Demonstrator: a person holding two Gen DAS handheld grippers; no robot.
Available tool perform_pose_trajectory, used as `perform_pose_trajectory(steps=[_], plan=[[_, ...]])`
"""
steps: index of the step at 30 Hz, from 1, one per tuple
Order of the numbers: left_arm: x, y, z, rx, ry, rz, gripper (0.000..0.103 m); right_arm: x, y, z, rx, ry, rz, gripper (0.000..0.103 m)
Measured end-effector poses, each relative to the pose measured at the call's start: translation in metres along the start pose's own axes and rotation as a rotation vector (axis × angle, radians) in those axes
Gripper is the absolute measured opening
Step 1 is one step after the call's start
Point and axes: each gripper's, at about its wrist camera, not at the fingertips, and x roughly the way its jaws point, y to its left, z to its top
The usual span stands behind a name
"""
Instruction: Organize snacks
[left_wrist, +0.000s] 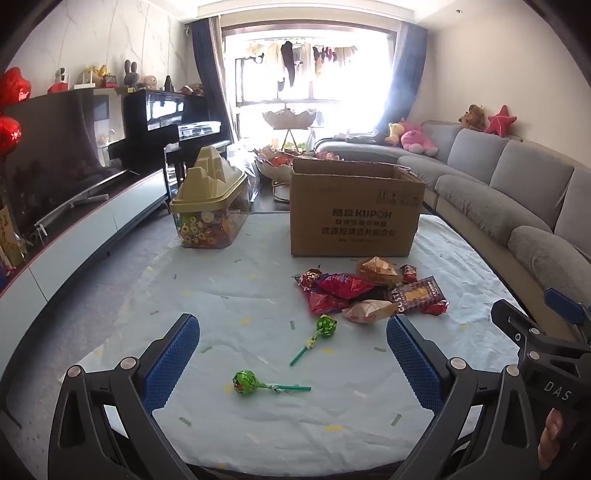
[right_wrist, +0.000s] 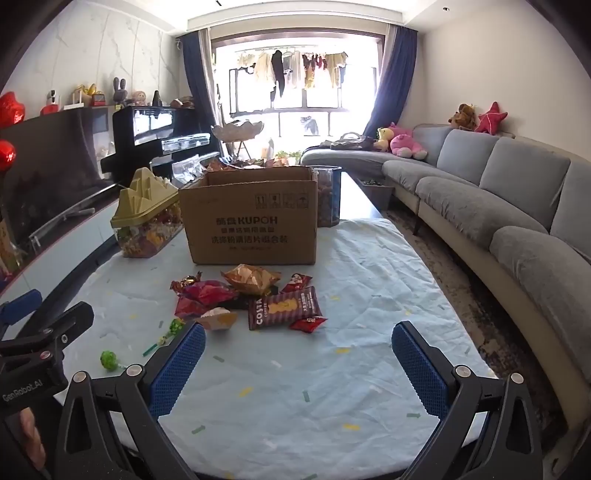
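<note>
A pile of snack packets (left_wrist: 369, 291) lies on the light cloth in front of an open cardboard box (left_wrist: 354, 214); the pile (right_wrist: 251, 299) and the box (right_wrist: 251, 218) also show in the right wrist view. A brown Costa packet (right_wrist: 284, 306) lies at the front of the pile. Two green lollipops (left_wrist: 325, 326) (left_wrist: 245, 382) lie nearer me, on the left. My left gripper (left_wrist: 293, 363) is open and empty, low over the table, around the nearer lollipop. My right gripper (right_wrist: 299, 369) is open and empty, short of the pile.
A clear candy tub with a gold lid (left_wrist: 210, 206) stands left of the box. Another clear container (right_wrist: 328, 195) stands behind the box on the right. A grey sofa (right_wrist: 498, 206) runs along the right. A TV cabinet (left_wrist: 74, 236) and piano (left_wrist: 166, 125) are on the left.
</note>
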Motion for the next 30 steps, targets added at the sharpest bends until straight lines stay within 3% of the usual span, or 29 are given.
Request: perform_pose_trajectory(steps=[30], plan=[[-0.0036, 0.0023, -0.0015, 0.007, -0.020, -0.014, 0.103, -0.0039, 0.0013, 0.0009, -0.007, -0.013, 0.007, 0.102]])
